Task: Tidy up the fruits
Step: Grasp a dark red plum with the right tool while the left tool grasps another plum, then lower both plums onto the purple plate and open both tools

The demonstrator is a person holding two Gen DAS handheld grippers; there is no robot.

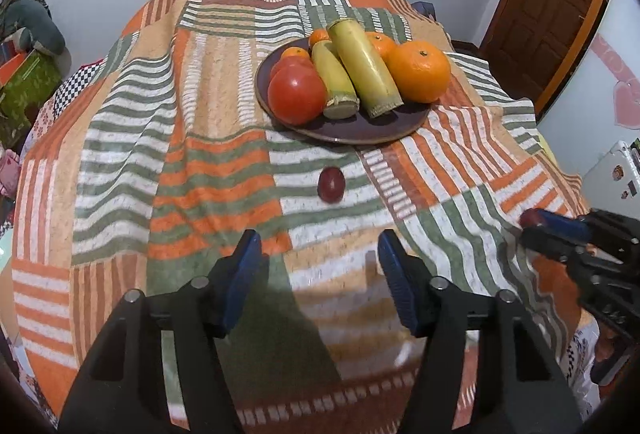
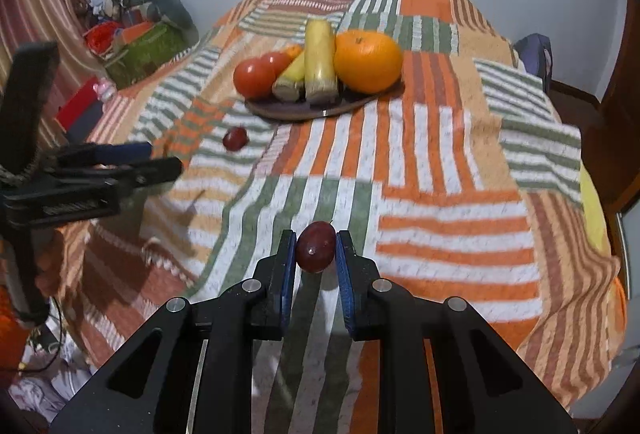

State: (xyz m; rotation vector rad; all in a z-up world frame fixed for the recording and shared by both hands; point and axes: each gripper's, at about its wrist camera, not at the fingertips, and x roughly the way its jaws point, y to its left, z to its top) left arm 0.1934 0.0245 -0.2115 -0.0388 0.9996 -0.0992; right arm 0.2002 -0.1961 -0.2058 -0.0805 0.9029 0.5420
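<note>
A brown plate on the striped bedspread carries tomatoes, two yellow-green stalk pieces and oranges. A dark red grape lies loose on the cloth in front of the plate, ahead of my left gripper, which stands open with nothing between its fingers. My right gripper is shut on a second dark red grape just above the cloth. The left wrist view shows that held grape at the right gripper's tips. The loose grape and the plate also show in the right wrist view.
The striped bedspread covers a bed that falls away at the sides. A green box and clutter sit off its left edge, a wooden door stands at the right, and a white wall is behind.
</note>
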